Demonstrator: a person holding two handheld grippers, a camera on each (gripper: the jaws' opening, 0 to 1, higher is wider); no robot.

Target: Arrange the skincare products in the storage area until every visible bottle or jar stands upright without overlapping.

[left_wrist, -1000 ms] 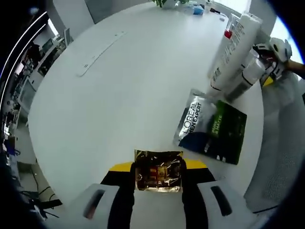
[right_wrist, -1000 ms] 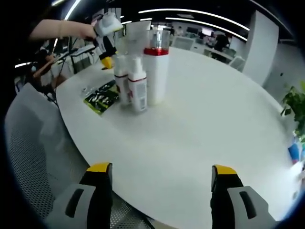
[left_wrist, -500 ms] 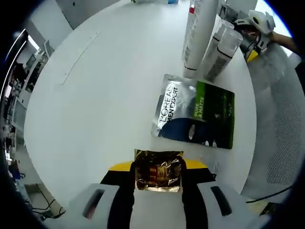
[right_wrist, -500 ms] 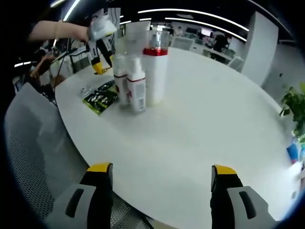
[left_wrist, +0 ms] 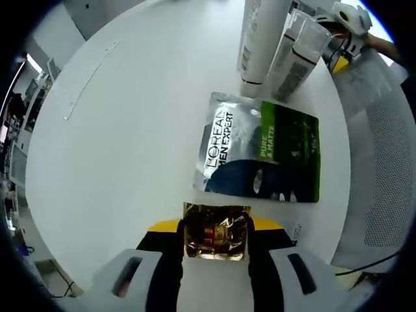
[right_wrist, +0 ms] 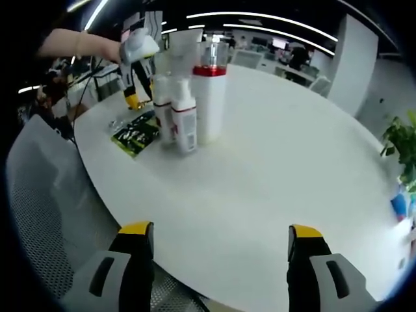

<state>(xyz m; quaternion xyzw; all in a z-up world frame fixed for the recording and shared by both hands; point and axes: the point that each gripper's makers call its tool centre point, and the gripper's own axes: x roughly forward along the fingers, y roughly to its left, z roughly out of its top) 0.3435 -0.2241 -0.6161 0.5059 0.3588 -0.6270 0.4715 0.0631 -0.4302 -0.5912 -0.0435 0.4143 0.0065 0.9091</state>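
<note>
My left gripper (left_wrist: 216,242) is shut on a small gold foil sachet (left_wrist: 216,231) held just above the round white table (left_wrist: 130,143). Ahead of it a silver, blue and green L'Oreal sachet (left_wrist: 260,149) lies flat. Beyond that stand a tall white bottle (left_wrist: 259,39) and smaller white bottles (left_wrist: 298,55), all upright. In the right gripper view the tall bottle (right_wrist: 209,97) has a red band and clear cap, with two small bottles (right_wrist: 182,117) beside it and the green sachet (right_wrist: 136,133) to their left. My right gripper (right_wrist: 221,260) hangs open over the table's edge, nothing between its jaws.
A grey mesh chair (right_wrist: 45,195) stands at the table's edge near the sachet, also seen as mesh chair (left_wrist: 383,162). A long flat strip (left_wrist: 88,81) lies on the far side of the table. A potted plant (right_wrist: 403,149) sits at the right. A person's arm (right_wrist: 78,45) holds the left gripper (right_wrist: 133,91).
The left gripper, still holding the gold sachet, has moved in over the L'Oreal sachet and closer to the bottles. The right gripper has stayed where it was, open.
</note>
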